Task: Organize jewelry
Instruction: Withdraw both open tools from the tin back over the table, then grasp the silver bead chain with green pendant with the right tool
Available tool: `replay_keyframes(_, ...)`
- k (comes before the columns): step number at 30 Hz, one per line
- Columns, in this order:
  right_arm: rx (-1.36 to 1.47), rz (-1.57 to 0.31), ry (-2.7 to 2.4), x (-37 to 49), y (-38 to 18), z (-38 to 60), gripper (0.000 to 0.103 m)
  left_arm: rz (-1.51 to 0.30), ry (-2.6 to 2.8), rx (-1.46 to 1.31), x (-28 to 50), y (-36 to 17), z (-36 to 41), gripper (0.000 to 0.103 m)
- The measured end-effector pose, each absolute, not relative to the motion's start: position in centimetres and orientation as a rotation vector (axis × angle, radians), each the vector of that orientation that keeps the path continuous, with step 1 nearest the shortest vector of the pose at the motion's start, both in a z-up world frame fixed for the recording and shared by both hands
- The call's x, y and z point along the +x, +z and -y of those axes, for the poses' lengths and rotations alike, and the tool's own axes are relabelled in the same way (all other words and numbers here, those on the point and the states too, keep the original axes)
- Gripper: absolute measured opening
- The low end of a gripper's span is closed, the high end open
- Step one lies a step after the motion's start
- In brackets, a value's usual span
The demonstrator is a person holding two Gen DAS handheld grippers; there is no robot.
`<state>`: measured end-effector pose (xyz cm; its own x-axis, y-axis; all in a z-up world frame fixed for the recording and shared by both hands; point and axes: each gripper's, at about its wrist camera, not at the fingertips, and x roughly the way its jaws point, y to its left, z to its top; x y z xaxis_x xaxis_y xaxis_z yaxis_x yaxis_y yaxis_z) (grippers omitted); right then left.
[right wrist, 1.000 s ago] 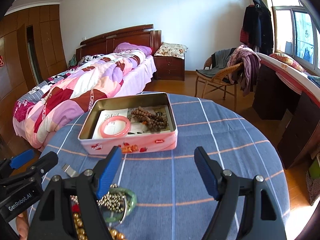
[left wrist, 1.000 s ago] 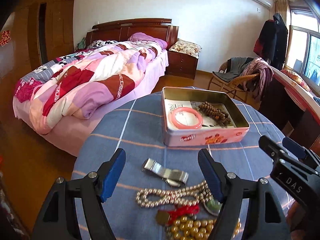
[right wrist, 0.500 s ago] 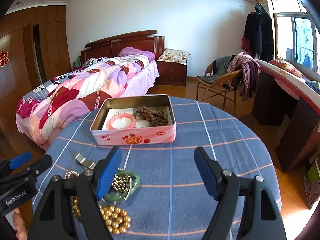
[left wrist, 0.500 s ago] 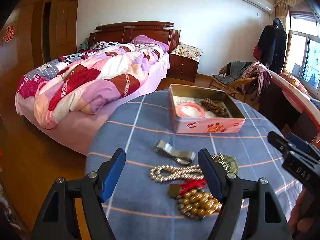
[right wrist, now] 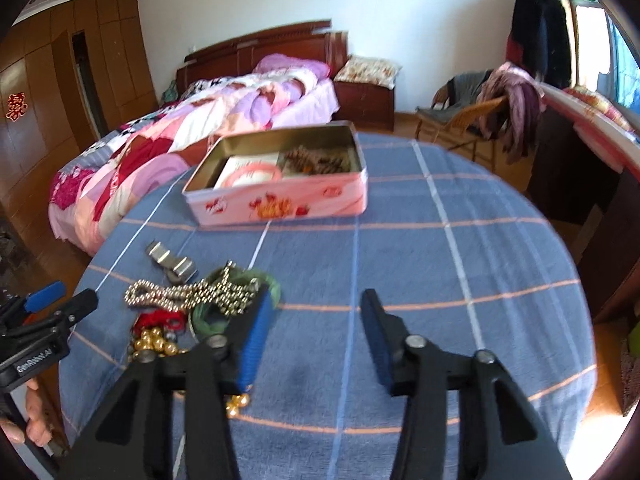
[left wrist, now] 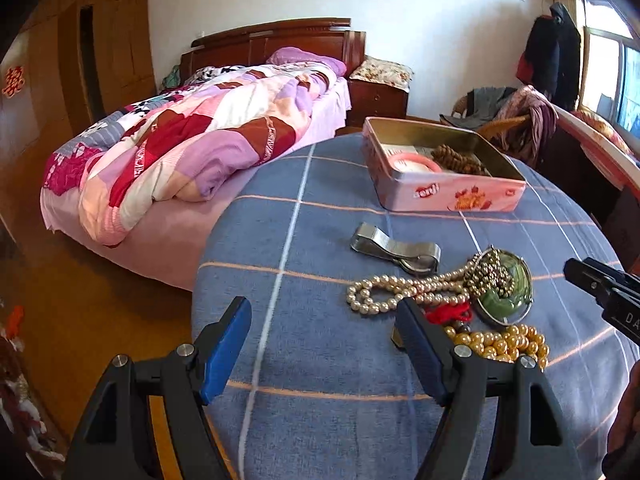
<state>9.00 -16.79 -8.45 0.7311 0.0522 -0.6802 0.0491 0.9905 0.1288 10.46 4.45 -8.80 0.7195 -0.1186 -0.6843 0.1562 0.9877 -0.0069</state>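
Observation:
A pile of jewelry lies on the blue checked tablecloth [left wrist: 312, 216]: a pearl necklace [left wrist: 400, 292], a green jade bangle [left wrist: 510, 304], a gold bead bracelet [left wrist: 500, 344], a red tassel [left wrist: 448, 314] and a metal watch band [left wrist: 394, 250]. Behind them stands an open pink tin [left wrist: 448, 196] with a pink bangle [left wrist: 412, 155] and brown beads [left wrist: 456, 160] inside. My left gripper [left wrist: 322, 312] hangs open over bare cloth, its right finger just left of the pile. My right gripper [right wrist: 316, 300] is closing with only cloth between its jaws, its left finger beside the green bangle [right wrist: 212, 314].
A bed with a patchwork quilt [left wrist: 200, 140] stands beyond the table's left edge. A wicker chair draped with clothes [right wrist: 480, 116] and a dark desk [right wrist: 580, 160] are at the right. A hand [right wrist: 36, 424] holds the left gripper's handle.
Both grippers have drawn back and sunk toward the table. The jewelry pile now lies right of my left gripper instead of between its fingers. The right jaws have narrowed.

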Motion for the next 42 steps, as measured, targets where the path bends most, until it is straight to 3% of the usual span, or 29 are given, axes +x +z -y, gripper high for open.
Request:
replay_keyframes(9, 0.179, -0.803, 0.08, 10.8, -9.3, 15.4, 0.036, -0.77, -0.169, 0.055, 10.7, -9.2, -4.3, 0.075)
replay_keyframes(13, 0.164, -0.863, 0.107, 12.4, -10.4, 14.4, 0.019, -0.769, -0.169, 0.048, 10.7, -9.0, -4.5, 0.075)
replay_keyframes(19, 0.181, -0.894, 0.127, 12.9, -10.5, 14.6, 0.011, -0.771, -0.169, 0.032, 10.8, -8.9, -4.9, 0.075)
replay_keyframes(37, 0.305, -0.684, 0.099, 8.9, -4.8, 20.3, 0.007, -0.724, -0.291, 0.108, 9.8, -7.6, -1.0, 0.075)
replay_keyframes(42, 0.372, -0.751, 0.166, 9.8, -6.4, 21.1, 0.014, -0.707, -0.336, 0.132, 9.5, -7.2, 0.8, 0.075)
